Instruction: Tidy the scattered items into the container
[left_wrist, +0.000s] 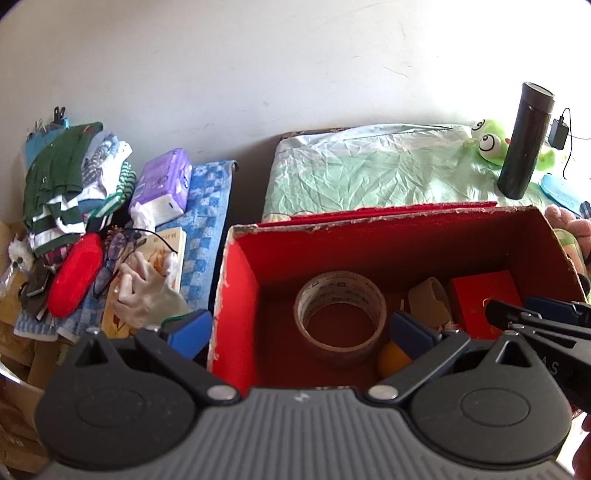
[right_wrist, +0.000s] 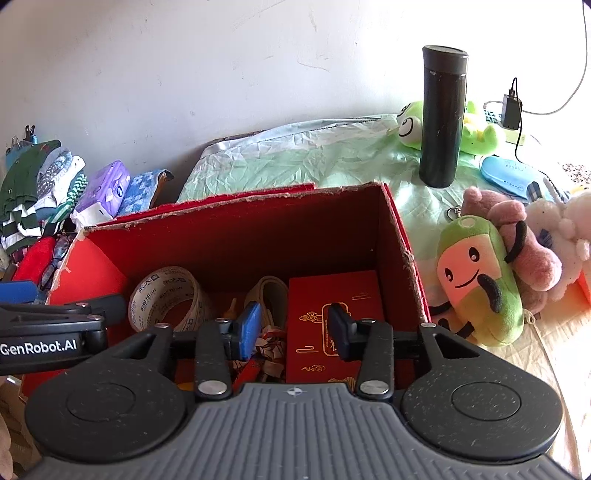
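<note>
Cardboard box (left_wrist: 369, 236) with a red lining is sitting open on a bed covered by a pale green sheet (left_wrist: 369, 166), its torn top rim facing up. Inside it, a roll of clear packing tape (left_wrist: 340, 314) is lying flat on the left, a smaller beige tape roll (left_wrist: 430, 295) is leaning near the middle, a red gift box (left_wrist: 484, 295) with gold print is resting at the right, and an orange ball (left_wrist: 393, 356) is sitting at the near wall.

Left hand-held gripper (left_wrist: 299, 328) is hovering at the box's left wall with its blue-padded fingers spread wide apart, one outside the wall and one inside above the orange ball. It is holding nothing and touching nothing that can be seen.

Right hand-held gripper (right_wrist: 293, 328) is hanging over the box interior, its fingers partly apart and empty, above the red gift box and a tangle of small red and white items that are too jumbled to identify.

Outside the box on the right, a green and pink plush toy (right_wrist: 480, 284) is lying just beside the box wall, with a pink plush (right_wrist: 517, 236) behind it. A dark flask (right_wrist: 441, 118) is standing upright on the sheet, with a green frog plush (right_wrist: 410, 125) behind it. To the left, folded clothes (left_wrist: 62, 184), a purple tissue pack (left_wrist: 162, 181) and a red pouch (left_wrist: 74, 273) are piled together.
</note>
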